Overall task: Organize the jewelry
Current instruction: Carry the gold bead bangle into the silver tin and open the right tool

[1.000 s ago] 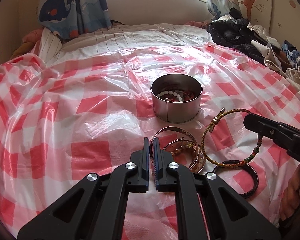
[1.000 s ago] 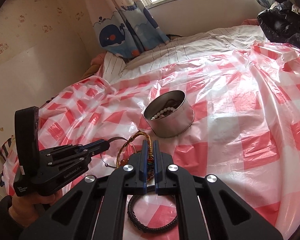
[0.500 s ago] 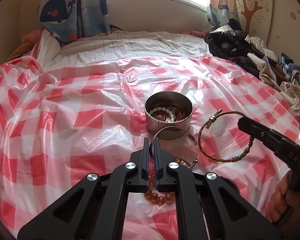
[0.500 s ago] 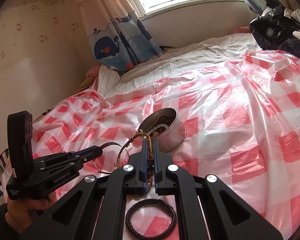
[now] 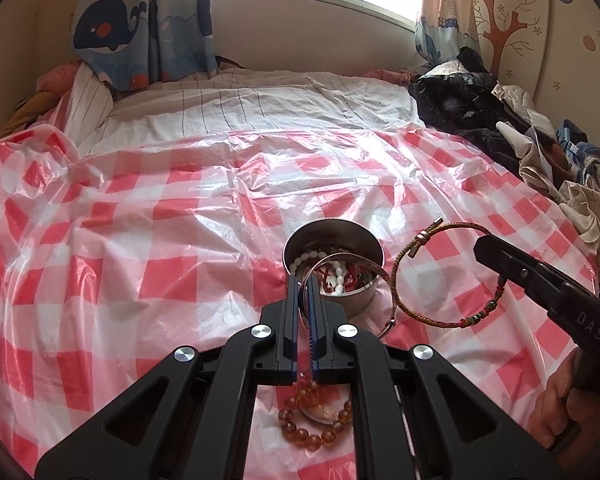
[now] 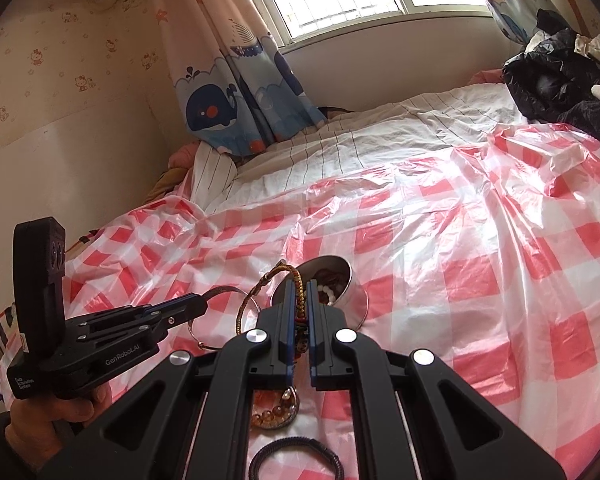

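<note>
A round metal tin holding white and red beads sits on the red-checked plastic sheet. My left gripper is shut on a thin metal bangle and holds it raised just in front of the tin. My right gripper is shut on a gold-and-red woven cord bracelet, lifted off the sheet beside the tin; the bracelet also shows in the left wrist view. An amber bead bracelet lies below my left gripper.
A black braided bracelet lies on the sheet near my right gripper. A pile of dark clothes sits at the bed's right side. Whale-print curtains hang at the wall behind.
Both grippers have lifted their bracelets off the sheet and moved toward the tin. The amber bead bracelet is now uncovered below the left gripper.
</note>
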`<state>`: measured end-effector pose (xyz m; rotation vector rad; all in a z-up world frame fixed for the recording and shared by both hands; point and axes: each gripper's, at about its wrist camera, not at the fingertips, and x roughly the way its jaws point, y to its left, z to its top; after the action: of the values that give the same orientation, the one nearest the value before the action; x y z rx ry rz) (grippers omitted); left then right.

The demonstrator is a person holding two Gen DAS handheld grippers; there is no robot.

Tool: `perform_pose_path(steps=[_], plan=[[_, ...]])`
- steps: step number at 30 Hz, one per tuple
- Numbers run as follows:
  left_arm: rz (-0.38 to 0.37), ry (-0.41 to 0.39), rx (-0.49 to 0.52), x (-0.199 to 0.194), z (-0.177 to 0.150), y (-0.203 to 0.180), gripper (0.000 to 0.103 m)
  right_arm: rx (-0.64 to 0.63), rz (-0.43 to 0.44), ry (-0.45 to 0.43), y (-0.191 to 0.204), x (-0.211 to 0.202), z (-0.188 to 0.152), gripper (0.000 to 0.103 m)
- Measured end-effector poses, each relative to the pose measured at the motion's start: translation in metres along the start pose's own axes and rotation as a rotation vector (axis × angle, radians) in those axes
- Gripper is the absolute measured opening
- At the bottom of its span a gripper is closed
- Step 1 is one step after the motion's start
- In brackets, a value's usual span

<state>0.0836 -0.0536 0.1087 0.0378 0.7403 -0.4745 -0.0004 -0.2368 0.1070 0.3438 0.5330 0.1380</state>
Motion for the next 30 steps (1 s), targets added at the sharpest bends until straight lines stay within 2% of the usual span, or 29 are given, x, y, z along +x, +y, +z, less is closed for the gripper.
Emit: perform_pose_path(steps=[8,16,22,30], plan=[[0.001,0.008,-0.01,0.027,0.018,0.0,0.004,0.012,0.002,-0.008,-0.008,0.015,0.019,0.006],[-0.03,0.027,-0.023,0.059,0.027,-0.006,0.004,0.006,-0.012,0.019,-0.013,0.04,0.028,0.006],[-0.026,0.094,-0.004,0.093,0.027,-0.009,0.007,0.012,-0.036,0.038,-0.02,0.053,0.03,0.006],[0.016,0.083,-0.044,0.085,0.03,0.01,0.007,-0.006,-0.026,0.094,-0.012,0.084,0.028,0.006]])
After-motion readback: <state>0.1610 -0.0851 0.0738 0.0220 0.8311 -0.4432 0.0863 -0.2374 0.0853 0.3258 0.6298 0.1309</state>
